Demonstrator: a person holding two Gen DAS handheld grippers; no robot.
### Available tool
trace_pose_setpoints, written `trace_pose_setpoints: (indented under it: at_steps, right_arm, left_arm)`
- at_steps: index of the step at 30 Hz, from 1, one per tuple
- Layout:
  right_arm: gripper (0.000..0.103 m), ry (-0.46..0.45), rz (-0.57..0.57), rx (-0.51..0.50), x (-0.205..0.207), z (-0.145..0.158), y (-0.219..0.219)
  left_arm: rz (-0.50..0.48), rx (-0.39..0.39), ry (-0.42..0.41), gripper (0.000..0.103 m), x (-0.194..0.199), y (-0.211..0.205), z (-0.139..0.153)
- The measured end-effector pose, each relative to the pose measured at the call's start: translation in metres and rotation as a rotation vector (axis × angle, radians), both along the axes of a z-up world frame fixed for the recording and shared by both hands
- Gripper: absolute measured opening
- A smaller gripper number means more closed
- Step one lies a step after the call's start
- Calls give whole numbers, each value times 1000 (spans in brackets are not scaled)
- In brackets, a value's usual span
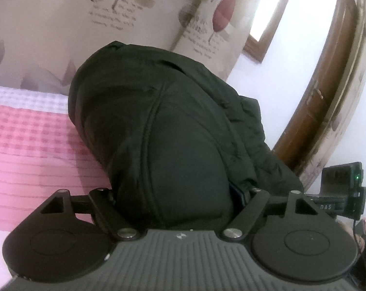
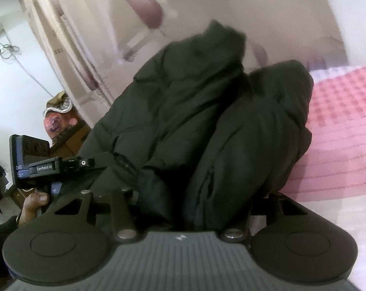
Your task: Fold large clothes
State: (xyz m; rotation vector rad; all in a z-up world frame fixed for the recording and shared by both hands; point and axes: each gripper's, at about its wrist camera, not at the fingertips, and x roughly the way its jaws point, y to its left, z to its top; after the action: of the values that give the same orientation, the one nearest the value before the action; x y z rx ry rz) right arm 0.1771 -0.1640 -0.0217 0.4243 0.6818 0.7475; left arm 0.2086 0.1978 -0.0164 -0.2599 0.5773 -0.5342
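On the bed with the pink checked blanket (image 1: 30, 140), a large dark padded jacket (image 1: 173, 131) is bunched up in front of both tools. To do this step well, I think both hands should lift together and keep the same height, so the thick cloth hangs evenly and the fold line stays straight; a pull by only one side would twist it. The left gripper (image 1: 180, 201) is partly closed, with a thick bulge of the jacket filling the space between its fingers, so it seems to clamp the cloth, though the fingertips are hidden under it. The right gripper (image 2: 195, 208) is closed more narrowly and also has folds of the jacket (image 2: 207, 111) between its fingers. The jacket rises directly ahead of each tool, and the blanket lies beside it.
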Motion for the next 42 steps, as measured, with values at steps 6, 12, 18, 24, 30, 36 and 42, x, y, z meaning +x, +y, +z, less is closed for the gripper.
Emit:
trace_pose_setpoints:
  at_steps: [6, 12, 18, 24, 30, 36, 42]
  right_arm:
    - [52, -19, 32, 24, -16, 16, 31]
    - [52, -15, 63, 45, -31, 23, 63]
    - [52, -8, 81, 48, -47, 21, 82]
    - [51, 47, 71, 47, -60, 4, 89]
    - [53, 88, 30, 64, -66, -13, 88]
    - [65, 109, 15, 64, -63, -25, 90]
    - [85, 105, -26, 32, -65, -28, 94]
  left_arm:
    - [30, 11, -12, 78, -29, 29, 20]
    - [52, 28, -6, 78, -51, 57, 27]
    - [50, 31, 23, 78, -62, 80, 23]
    - [37, 74, 33, 79, -68, 89, 2]
    - [82, 94, 21, 89, -75, 90, -11]
    - [175, 153, -26, 103, -90, 87, -17]
    - [285, 246, -106, 103, -112, 72, -8]
